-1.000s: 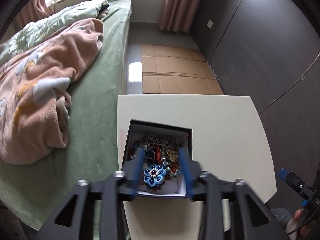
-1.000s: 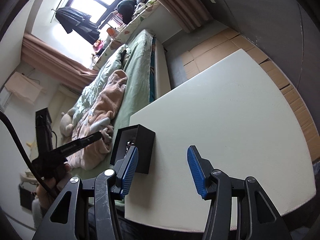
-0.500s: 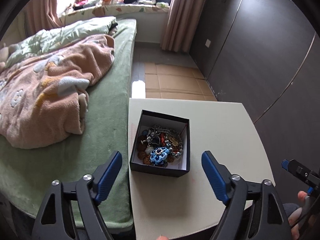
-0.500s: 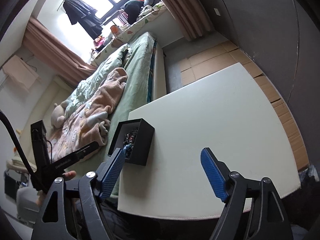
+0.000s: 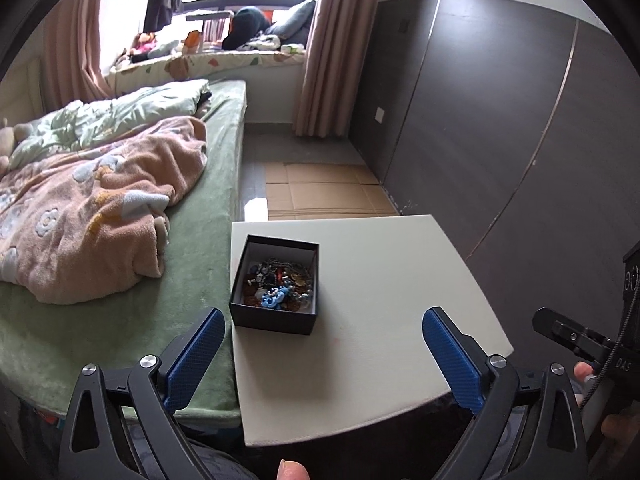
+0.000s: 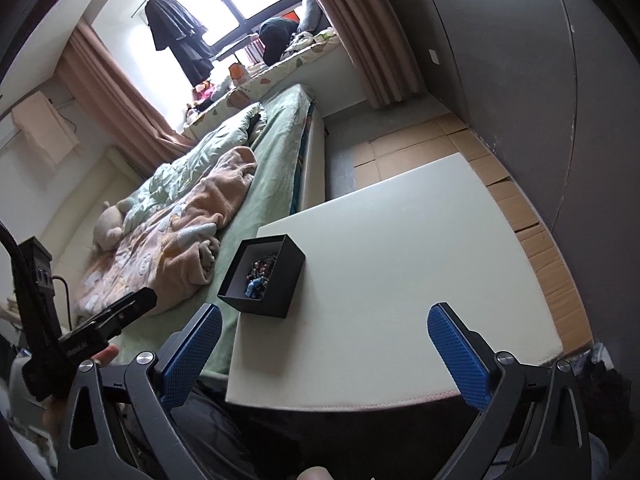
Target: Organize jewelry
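The left gripper (image 5: pixel 320 344) hangs above the near edge of the table with its blue-padded jaws spread wide and nothing between them; they have just been opening. The right gripper (image 6: pixel 326 342) is in the same state, jaws splayed and empty after just opening, pointing down at the near part of the tabletop. In the left wrist view the body of the right gripper shows at the right edge, with a fingertip of the person's hand (image 5: pixel 582 369) on it.

The table (image 5: pixel 380 300) is a plain cream-white slab with a slightly curved near edge. On it, close to its left edge beside the bed, sits a small black box (image 5: pixel 275 286), open at the top and white inside. The jewelry (image 5: pixel 278 280) lies heaped in it: a tangle of dark chain, red and brown beads, and a blue flower-shaped piece (image 5: pixel 274 297) near the front wall. The rest of the tabletop is bare.

The bed (image 5: pixel 120 320) touches the table's left side, covered with a green sheet. A peach blanket (image 5: pixel 100 216) with pale flowers is rumpled on it, and a light green quilt (image 5: pixel 108 120) lies beyond. Flattened cardboard (image 5: pixel 324 192) covers the floor past the table. Dark wardrobe panels (image 5: pixel 500 120) line the right wall. At the far end, pink curtains (image 5: pixel 328 48) frame a bright window (image 6: pixel 248 0), with cushions and clutter on the sill seat and dark clothes (image 6: pixel 178 36) hanging before the glass.
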The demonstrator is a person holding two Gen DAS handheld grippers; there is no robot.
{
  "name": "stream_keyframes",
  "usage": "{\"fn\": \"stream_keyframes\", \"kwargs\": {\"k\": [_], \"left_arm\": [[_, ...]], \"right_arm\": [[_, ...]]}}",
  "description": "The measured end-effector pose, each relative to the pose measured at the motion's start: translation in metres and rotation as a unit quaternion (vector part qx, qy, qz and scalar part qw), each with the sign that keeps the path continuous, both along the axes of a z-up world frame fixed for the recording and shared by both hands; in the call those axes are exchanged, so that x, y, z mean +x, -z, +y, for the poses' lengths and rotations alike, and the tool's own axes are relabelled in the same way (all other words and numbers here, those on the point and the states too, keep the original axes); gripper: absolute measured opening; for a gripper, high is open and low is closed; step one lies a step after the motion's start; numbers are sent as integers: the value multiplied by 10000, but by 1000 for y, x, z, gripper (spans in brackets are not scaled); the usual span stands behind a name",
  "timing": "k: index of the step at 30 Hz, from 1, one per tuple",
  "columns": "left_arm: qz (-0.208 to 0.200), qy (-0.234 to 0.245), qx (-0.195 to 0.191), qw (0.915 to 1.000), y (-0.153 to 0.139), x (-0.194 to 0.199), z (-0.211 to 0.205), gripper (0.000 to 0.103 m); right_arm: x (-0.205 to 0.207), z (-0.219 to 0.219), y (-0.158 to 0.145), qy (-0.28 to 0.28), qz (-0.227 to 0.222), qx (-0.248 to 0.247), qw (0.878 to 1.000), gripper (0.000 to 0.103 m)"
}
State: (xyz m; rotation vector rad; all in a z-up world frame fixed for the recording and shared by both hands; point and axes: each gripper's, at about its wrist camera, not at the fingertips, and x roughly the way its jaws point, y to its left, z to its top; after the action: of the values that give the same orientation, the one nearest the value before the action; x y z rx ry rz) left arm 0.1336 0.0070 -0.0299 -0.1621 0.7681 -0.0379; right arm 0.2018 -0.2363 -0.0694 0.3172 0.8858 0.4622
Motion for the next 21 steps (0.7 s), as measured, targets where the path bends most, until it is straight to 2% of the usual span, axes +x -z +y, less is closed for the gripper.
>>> {"fn": "stream_keyframes", "kwargs": {"k": [6, 10, 21], "left_arm": [[-113, 123, 40, 9999, -15, -31, -14, 100], [-273, 35, 64, 9996, -27, -53, -16, 100], [-470, -27, 139, 9988, -40, -85, -13, 100]], "right_arm": [[-29, -17, -9, 137, -122, -53, 9998, 103], [-46, -25, -14, 172, -162, -150, 9996, 103], [-89, -20, -40, 14, -563, -472, 9973, 103]]}}
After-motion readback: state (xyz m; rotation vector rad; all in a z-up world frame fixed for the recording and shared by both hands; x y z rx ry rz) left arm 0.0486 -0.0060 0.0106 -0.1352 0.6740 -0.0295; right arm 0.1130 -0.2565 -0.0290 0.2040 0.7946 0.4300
